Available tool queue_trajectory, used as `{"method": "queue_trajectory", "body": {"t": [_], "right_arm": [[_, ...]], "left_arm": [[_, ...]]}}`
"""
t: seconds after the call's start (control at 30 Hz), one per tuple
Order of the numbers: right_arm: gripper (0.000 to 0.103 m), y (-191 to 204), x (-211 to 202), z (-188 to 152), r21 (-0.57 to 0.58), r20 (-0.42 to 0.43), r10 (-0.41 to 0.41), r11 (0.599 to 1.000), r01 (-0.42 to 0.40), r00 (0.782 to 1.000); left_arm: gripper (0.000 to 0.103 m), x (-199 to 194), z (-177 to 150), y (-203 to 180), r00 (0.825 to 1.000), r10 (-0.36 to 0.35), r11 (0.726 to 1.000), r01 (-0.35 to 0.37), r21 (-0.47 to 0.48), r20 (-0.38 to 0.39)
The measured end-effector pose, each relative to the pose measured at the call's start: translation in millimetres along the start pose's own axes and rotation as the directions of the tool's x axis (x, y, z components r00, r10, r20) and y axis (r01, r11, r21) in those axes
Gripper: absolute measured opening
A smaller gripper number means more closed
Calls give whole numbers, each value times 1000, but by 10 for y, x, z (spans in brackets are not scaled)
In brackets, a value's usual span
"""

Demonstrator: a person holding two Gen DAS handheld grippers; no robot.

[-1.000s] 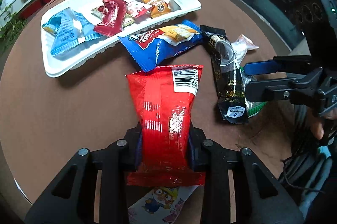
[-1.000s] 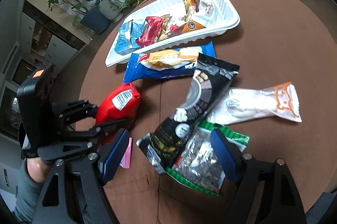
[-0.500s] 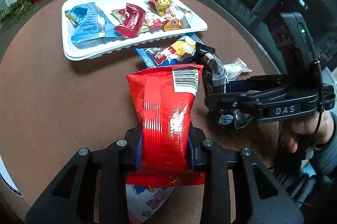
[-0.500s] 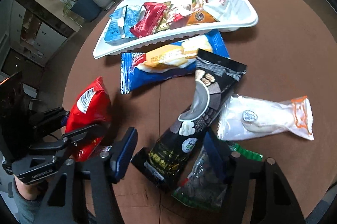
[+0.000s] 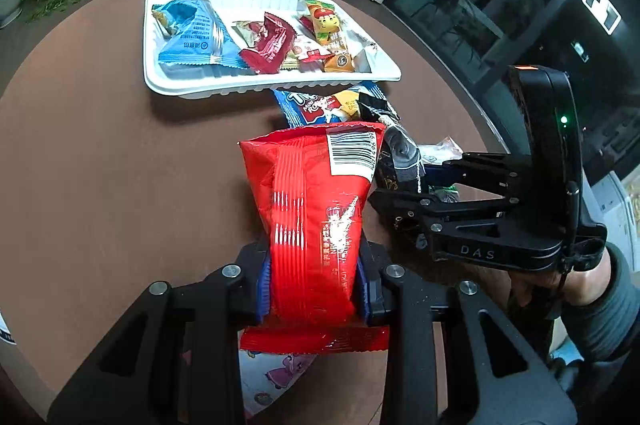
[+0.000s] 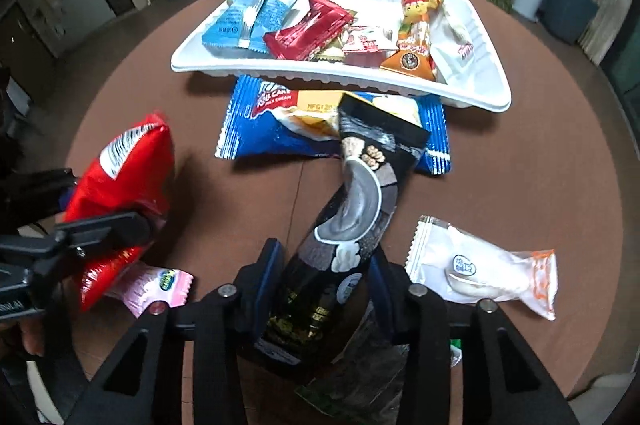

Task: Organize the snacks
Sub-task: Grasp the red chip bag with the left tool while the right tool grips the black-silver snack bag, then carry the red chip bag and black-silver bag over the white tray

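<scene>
My left gripper (image 5: 314, 285) is shut on a red snack bag (image 5: 316, 205), held up above the brown round table (image 5: 120, 185). That red bag (image 6: 124, 177) also shows at the left of the right wrist view. My right gripper (image 6: 325, 277) points down over a long black snack pack (image 6: 360, 193). Its jaws are closing, with the pack's near end between the blue pads, which sit close to its edges. The white tray (image 6: 320, 73) at the far side holds several small snacks.
A blue roll-cake pack (image 6: 256, 137) lies in front of the tray, partly under the black pack. A white pack (image 6: 480, 265) lies to the right and a pink pack (image 6: 160, 285) to the left. A clear green-edged pack (image 6: 368, 353) lies under my right gripper.
My right gripper's jaws have narrowed from wide around two packs to just the black pack. Both grippers rolled and shifted, and the left one still holds the red bag.
</scene>
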State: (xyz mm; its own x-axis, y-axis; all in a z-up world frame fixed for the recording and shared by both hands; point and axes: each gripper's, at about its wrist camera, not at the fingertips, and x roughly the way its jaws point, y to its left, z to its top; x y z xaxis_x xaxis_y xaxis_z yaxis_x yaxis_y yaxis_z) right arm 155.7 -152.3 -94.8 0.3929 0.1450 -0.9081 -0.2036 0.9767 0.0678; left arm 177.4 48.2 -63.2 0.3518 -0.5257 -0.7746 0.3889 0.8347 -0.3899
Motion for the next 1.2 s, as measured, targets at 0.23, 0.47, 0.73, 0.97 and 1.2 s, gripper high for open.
{"method": "queue_trajectory", "body": {"t": [0.23, 0.47, 0.73, 0.97, 1.2], "right_arm": [[24, -96, -23, -12, 23, 6, 37, 999, -37, 999], [22, -209, -88, -66, 78, 14, 114, 990, -115, 993], [22, -276, -404, -139, 121, 83, 180, 975, -189, 980], [22, -455, -667, -245, 167, 147, 254, 946, -277, 956], [22, -839, -773, -312, 248, 197, 277, 914, -321, 941]], "left_arm": [[30, -26, -56, -15, 1000, -12, 1000, 12, -22, 14], [30, -50, -127, 9, 999, -23, 998, 25, -57, 32], [30, -143, -149, 9, 996, -48, 995, 54, -86, 69], [30, -265, -185, 28, 989, -89, 986, 104, -132, 116], [30, -479, -189, 189, 979, -95, 973, 129, -189, 179]]}}
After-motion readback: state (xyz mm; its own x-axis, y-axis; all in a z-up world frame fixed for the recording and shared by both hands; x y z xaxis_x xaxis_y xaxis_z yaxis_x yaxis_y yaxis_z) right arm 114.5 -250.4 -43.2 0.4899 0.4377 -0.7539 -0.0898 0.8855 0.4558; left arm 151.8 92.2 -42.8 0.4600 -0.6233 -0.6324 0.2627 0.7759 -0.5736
